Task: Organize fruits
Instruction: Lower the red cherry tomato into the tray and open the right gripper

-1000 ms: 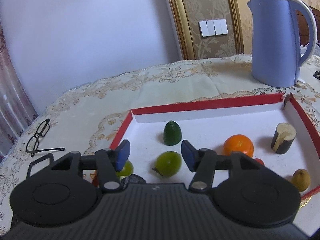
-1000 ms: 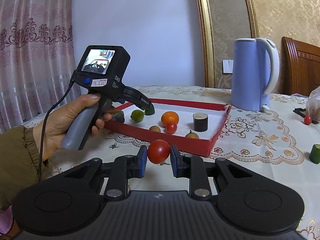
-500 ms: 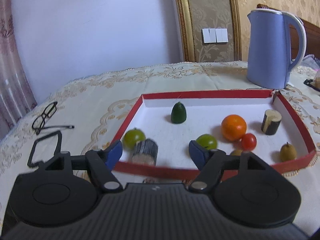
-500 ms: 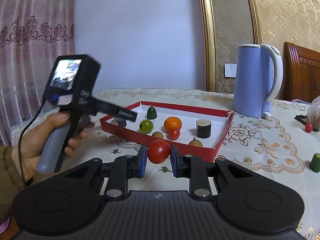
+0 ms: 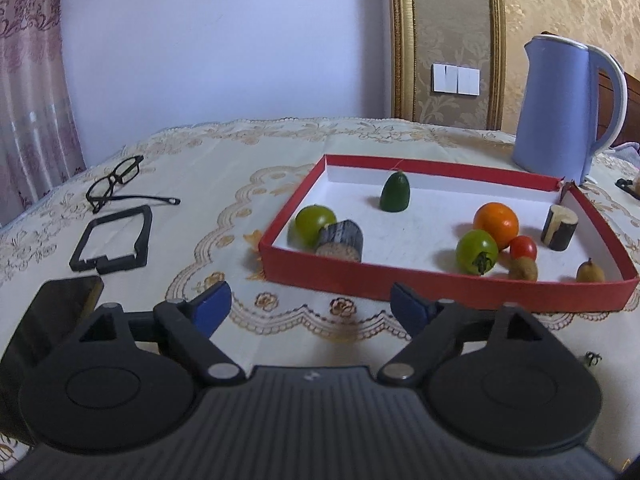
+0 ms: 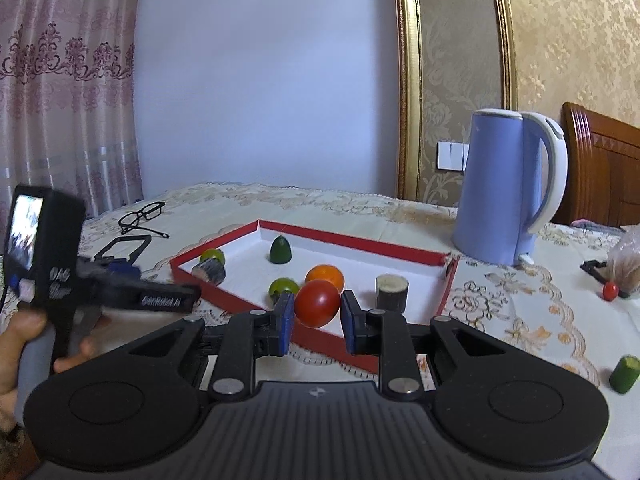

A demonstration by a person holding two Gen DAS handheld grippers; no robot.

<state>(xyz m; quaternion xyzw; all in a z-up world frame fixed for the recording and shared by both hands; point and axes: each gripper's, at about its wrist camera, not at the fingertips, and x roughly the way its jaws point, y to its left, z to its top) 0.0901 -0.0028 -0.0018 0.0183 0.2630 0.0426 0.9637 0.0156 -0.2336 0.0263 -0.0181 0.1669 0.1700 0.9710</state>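
Note:
A red-rimmed white tray holds an orange, two green tomatoes, a small red tomato, a green cone-shaped piece and two dark cylinders. My right gripper is shut on a red tomato, held above the tray's near rim. My left gripper is open and empty, above the tablecloth in front of the tray's near left corner; it also shows at the left of the right wrist view.
A blue kettle stands behind the tray. Glasses and a black frame lie to the left. A small red fruit, a bag and a green cylinder lie to the right.
My left gripper has pulled back out of the tray and to the left, still open. My right gripper has carried the red tomato forward, up to the tray's near rim.

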